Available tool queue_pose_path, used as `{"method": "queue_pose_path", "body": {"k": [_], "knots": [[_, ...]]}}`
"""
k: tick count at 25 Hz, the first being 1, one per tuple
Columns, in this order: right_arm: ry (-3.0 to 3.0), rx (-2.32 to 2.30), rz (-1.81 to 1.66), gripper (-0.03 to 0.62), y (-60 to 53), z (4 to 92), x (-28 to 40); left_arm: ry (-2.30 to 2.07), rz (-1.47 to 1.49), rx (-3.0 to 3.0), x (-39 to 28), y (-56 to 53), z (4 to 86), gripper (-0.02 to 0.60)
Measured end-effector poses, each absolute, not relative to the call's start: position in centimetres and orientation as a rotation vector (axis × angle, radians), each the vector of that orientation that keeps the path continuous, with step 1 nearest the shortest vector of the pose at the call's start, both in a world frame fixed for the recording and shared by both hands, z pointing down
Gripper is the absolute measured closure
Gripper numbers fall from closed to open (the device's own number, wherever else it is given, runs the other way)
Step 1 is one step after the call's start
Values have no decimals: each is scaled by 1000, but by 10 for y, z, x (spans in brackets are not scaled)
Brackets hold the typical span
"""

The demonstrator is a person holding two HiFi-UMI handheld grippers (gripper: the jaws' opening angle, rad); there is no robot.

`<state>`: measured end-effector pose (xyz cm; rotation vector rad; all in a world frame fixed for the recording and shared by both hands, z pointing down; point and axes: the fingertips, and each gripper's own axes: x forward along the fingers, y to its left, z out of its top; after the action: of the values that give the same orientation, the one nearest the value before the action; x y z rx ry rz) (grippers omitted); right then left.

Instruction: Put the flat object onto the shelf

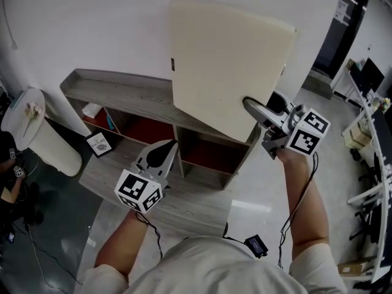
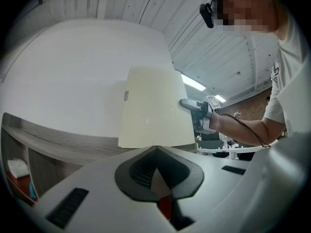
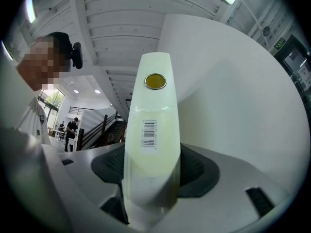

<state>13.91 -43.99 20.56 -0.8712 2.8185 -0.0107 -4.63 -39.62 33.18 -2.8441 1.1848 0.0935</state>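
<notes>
A large flat cream board [image 1: 223, 66] is held up in the air above the grey wooden shelf unit [image 1: 122, 94]. My right gripper [image 1: 254, 110] is shut on the board's right edge; in the right gripper view the board's edge [image 3: 154, 140], with a barcode sticker and a round brass fitting, runs up between the jaws. My left gripper [image 1: 160, 155] hangs lower, in front of the shelf, shut with nothing in it. From the left gripper view the board [image 2: 153, 108] shows above the closed jaws, clear of them.
The shelf unit has open compartments with red backs [image 1: 147, 129] and some small items [image 1: 92, 110] inside. A white wall [image 1: 92, 23] stands behind it. A white rounded object [image 1: 37, 133] stands at the left. Desks [image 1: 367, 121] are at the far right.
</notes>
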Motion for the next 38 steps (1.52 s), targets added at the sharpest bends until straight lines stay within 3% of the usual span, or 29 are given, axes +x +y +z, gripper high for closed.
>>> {"method": "queue_pose_path", "body": {"k": [38], "knots": [[2839, -797, -15, 278, -467, 248, 168, 1251, 69, -2888, -20, -427, 357, 569]]}}
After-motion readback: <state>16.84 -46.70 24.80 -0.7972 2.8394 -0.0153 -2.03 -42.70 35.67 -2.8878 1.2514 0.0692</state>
